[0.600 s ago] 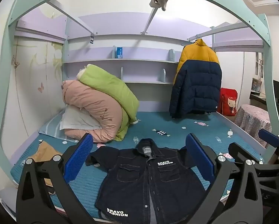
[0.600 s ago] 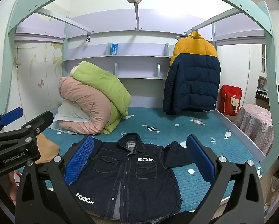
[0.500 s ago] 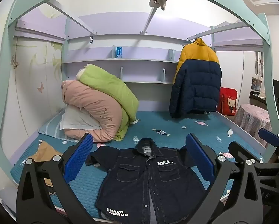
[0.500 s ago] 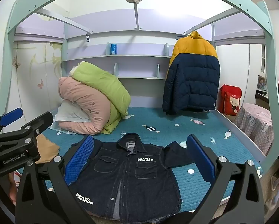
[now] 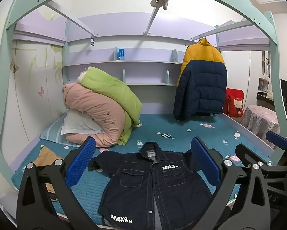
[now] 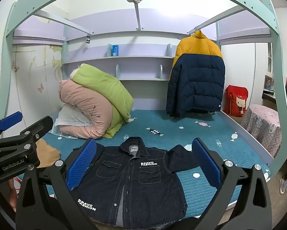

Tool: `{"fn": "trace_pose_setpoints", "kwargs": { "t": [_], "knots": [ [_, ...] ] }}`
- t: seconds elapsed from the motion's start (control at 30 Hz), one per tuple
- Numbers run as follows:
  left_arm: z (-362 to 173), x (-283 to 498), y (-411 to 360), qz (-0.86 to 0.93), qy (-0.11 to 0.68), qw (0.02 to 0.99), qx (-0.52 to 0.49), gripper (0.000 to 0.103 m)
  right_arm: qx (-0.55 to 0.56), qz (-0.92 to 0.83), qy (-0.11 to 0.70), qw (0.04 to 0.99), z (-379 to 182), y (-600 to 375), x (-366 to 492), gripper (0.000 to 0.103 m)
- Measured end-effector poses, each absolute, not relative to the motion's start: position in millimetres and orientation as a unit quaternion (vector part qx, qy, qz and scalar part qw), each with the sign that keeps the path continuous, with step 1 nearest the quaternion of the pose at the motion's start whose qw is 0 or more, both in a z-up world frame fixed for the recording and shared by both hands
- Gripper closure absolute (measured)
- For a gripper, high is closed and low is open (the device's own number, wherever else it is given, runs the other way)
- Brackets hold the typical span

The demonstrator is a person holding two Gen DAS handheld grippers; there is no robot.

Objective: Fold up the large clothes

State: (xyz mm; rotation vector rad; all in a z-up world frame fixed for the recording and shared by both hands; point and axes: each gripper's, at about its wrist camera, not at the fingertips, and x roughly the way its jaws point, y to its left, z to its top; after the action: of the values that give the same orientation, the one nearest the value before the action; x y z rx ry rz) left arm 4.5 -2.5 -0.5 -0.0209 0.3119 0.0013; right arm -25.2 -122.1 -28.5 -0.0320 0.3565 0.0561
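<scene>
Nothing much moved since the earlier frames: both views hold almost the same framing, both grippers hovering short of the dark navy denim shirt-jacket with white BRAVO FASHION prints (image 5: 153, 182), no contact. It lies face up, buttoned, sleeves spread, on the teal quilted bed cover (image 5: 181, 126), hem at the near bed edge, collar pointing toward the rolled pink and green duvets (image 5: 105, 111). Left gripper (image 5: 141, 164) has fingers spread wide, nothing between them; right gripper (image 6: 143, 164) likewise wide and empty. Folding not started, judging by the flat layout. Denim looks fairly heavy, stiffish but still floppy, not slippery, should hold a crease; likely best pinched at sleeve cuff or shoulder seam, thick seams give grip. Yellow and navy puffer coat (image 5: 200, 80) hangs beyond the jacket's collar, well apart
</scene>
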Motion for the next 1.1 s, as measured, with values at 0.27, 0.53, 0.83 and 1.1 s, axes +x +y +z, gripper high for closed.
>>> {"fn": "trace_pose_setpoints", "kwargs": {
  "t": [0.27, 0.53, 0.83, 1.1],
  "knots": [
    [-5, 7, -9, -0.01, 0.162, 0.987, -0.013, 0.004, -0.013, 0.029, 0.179, 0.983, -29, -123, -27, 0.007],
    [-7, 6, -8, -0.012, 0.162, 0.987, -0.012, 0.004, -0.011, 0.028, 0.18, 0.983, -31, -124, -27, 0.007],
    [-11, 5, -11, -0.013, 0.163, 0.987, -0.011, 0.004, -0.008, 0.027, 0.184, 0.983, -40, -130, -25, 0.007],
    [-13, 5, -15, -0.012, 0.165, 0.986, -0.01, 0.004, -0.006, 0.027, 0.185, 0.982, -40, -131, -24, 0.007]
  ]
}}
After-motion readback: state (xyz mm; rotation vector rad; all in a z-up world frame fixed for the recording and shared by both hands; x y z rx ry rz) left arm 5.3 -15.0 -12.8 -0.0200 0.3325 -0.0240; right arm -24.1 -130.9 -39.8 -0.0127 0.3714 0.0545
